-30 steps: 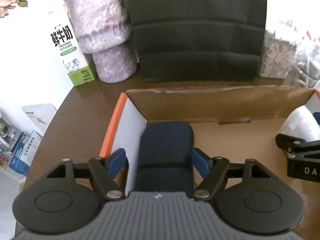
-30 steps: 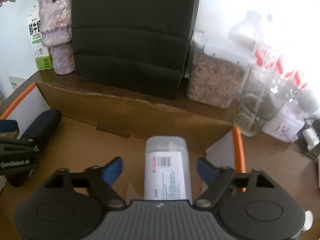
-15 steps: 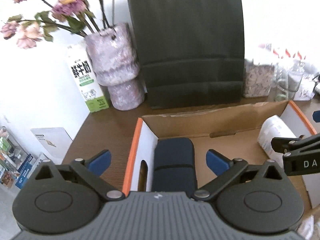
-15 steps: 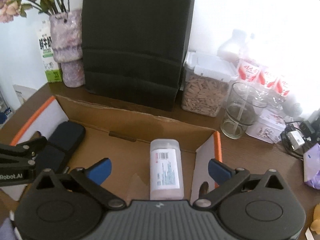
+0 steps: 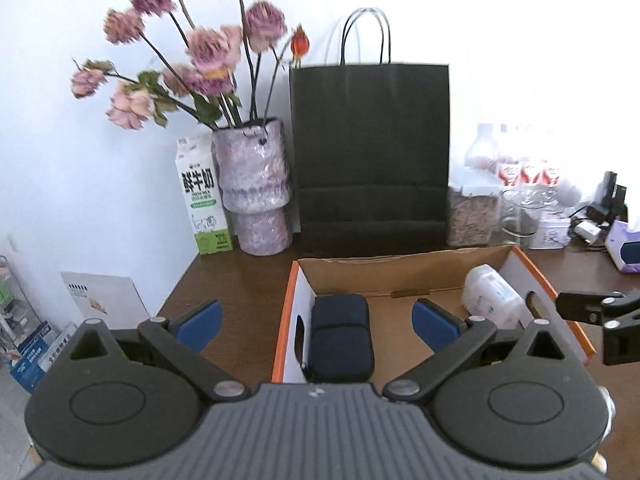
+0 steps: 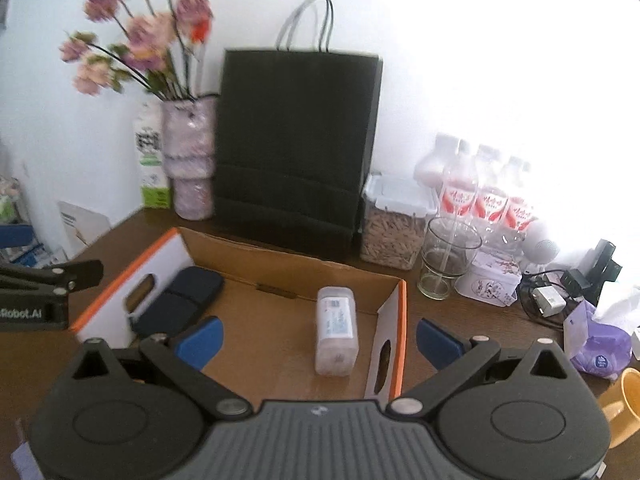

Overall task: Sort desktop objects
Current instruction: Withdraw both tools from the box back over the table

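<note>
With the dark case (image 5: pixel 340 336) and the white bottle (image 6: pixel 335 328) both lying in the cardboard box (image 5: pixel 404 268), lift the left tool (image 5: pixel 316 320) and right tool (image 6: pixel 318 338), their jaws wide apart and empty, clear of its walls before reaching across the surface (image 5: pixel 240 280).

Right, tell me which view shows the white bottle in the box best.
The right wrist view: the white bottle lies near centre, its label facing up, whole outline visible. In the left wrist view the bottle sits off to the right, foreshortened, label unseen.
</note>
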### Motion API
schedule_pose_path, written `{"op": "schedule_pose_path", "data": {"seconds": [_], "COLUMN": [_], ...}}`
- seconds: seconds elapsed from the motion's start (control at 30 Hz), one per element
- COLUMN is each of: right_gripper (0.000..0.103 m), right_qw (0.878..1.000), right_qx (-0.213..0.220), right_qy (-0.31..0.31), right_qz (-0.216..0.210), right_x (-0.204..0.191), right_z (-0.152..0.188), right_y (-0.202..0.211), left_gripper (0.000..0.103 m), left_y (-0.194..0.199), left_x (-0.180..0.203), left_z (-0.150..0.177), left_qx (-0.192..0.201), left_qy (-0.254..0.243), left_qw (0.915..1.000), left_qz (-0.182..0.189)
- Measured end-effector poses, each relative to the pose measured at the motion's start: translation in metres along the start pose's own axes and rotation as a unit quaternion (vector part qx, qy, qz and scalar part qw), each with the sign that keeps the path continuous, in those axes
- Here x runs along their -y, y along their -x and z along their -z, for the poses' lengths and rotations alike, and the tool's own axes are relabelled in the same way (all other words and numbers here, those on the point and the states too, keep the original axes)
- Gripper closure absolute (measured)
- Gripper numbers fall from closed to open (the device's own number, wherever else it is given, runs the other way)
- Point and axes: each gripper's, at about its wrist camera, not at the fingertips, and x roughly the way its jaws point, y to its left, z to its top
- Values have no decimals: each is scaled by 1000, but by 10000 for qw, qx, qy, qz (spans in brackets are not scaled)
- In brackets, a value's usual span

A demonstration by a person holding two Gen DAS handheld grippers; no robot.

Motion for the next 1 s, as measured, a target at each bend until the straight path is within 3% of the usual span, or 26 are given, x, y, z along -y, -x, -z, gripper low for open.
{"op": "schedule_pose_path", "data": {"seconds": [0.2,0.4,0.73,1.0], "right_gripper": [0,0,0,0], "right_qw": [9986,9974,9965,9980], "right_qx": [492,669,455,83], "right_qy": [158,-6,-589,-567], "right_qz": [-59,-283,-383,-285], "right_x": [-9,-17,-30,-41], "right_z": [45,95,163,202], "right_y": [57,92,112,111], "left_gripper": [0,0,0,0], "left_y": [49,82,112,117], "left_x": [-10,-19,-22,-25], "left_z": [36,78,146,176], "left_qx": [335,526,435,425], "left_qy": [221,428,638,682], "left_qw": [9992,9977,9969,9967], "left_qz": [83,97,172,125]}}
